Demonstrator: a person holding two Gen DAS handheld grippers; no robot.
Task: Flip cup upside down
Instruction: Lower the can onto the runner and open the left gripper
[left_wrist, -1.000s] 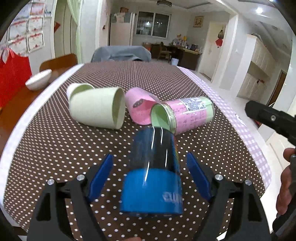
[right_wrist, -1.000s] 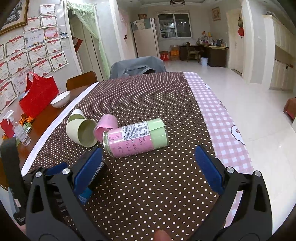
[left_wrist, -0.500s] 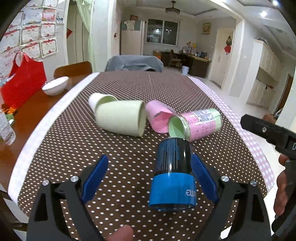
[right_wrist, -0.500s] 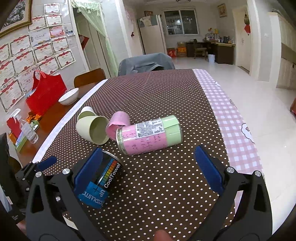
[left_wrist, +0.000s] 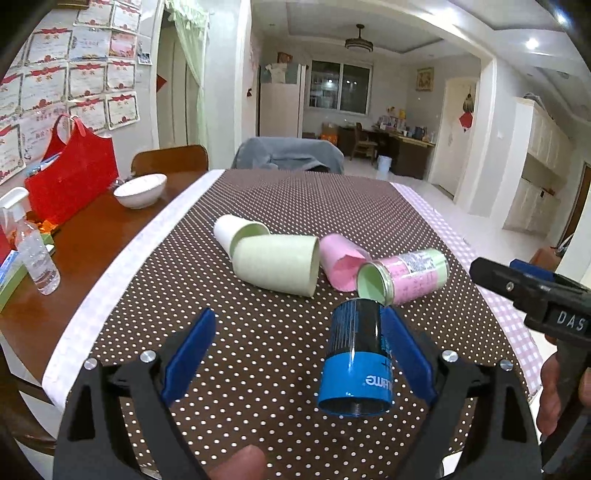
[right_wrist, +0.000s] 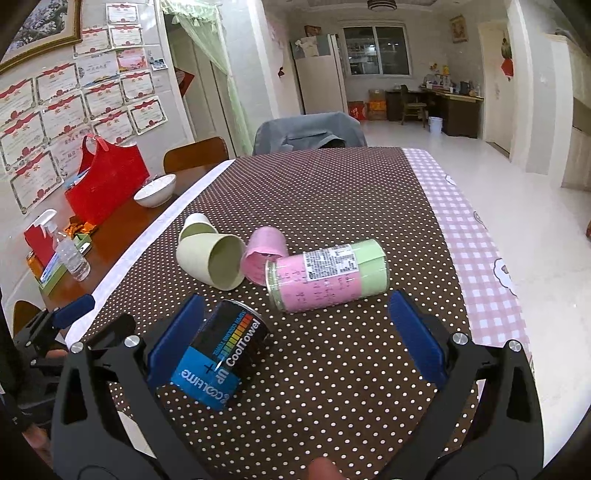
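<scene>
A black and blue cup (left_wrist: 355, 354) lies on its side on the dotted tablecloth (left_wrist: 258, 332), its open mouth toward the left wrist camera. My left gripper (left_wrist: 295, 350) is open, the cup lying between its fingers near the right finger (left_wrist: 406, 350). In the right wrist view the same cup (right_wrist: 221, 358) lies by the left finger (right_wrist: 173, 339) of my open right gripper (right_wrist: 295, 332). Beyond lie a pale green cup (left_wrist: 277, 264), a white cup (left_wrist: 236, 230), a pink cup (left_wrist: 341, 262) and a pink-green can (left_wrist: 402, 277), all on their sides.
At the left on bare wood stand a white bowl (left_wrist: 140, 190), a red bag (left_wrist: 70, 173) and a spray bottle (left_wrist: 33, 247). A chair with a grey cover (left_wrist: 288, 155) is at the far end. The right tool (left_wrist: 535, 299) shows at the right.
Both grippers have pulled back and risen. The black and blue cup now lies farther ahead of the left gripper, nearer its right finger, and has come into the right wrist view.
</scene>
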